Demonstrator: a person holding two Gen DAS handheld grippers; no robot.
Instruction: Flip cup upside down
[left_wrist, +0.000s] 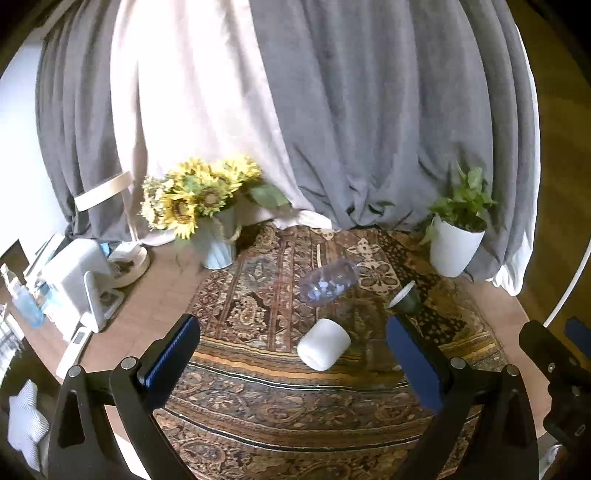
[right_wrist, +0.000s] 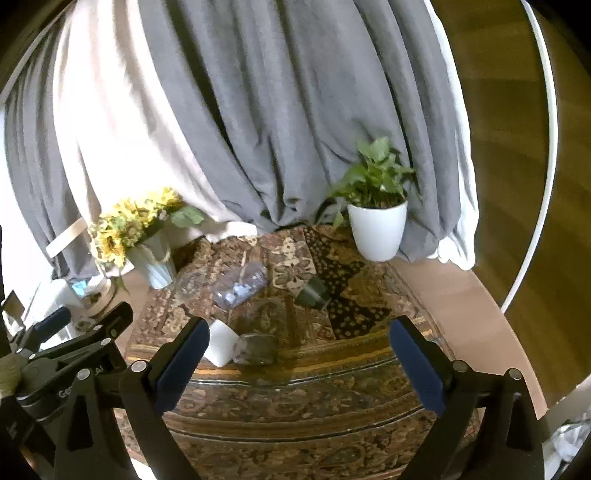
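A white cup (left_wrist: 323, 344) lies tilted on its side on the patterned cloth; in the right wrist view it (right_wrist: 221, 342) sits beside a clear glass (right_wrist: 257, 349) lying on its side. A small dark green cup (left_wrist: 404, 299) lies on its side further right; it also shows in the right wrist view (right_wrist: 313, 292). A clear purple-tinted tumbler (left_wrist: 328, 281) lies on its side behind them. My left gripper (left_wrist: 293, 345) is open, above and short of the white cup. My right gripper (right_wrist: 297, 347) is open and empty, near the glass.
A sunflower vase (left_wrist: 218, 243) stands at the back left and a white plant pot (left_wrist: 455, 248) at the back right. Another clear glass (left_wrist: 258, 273) lies behind. White appliances (left_wrist: 79, 280) and a blue bottle (left_wrist: 26, 301) crowd the left. Grey curtains (left_wrist: 369, 110) hang behind.
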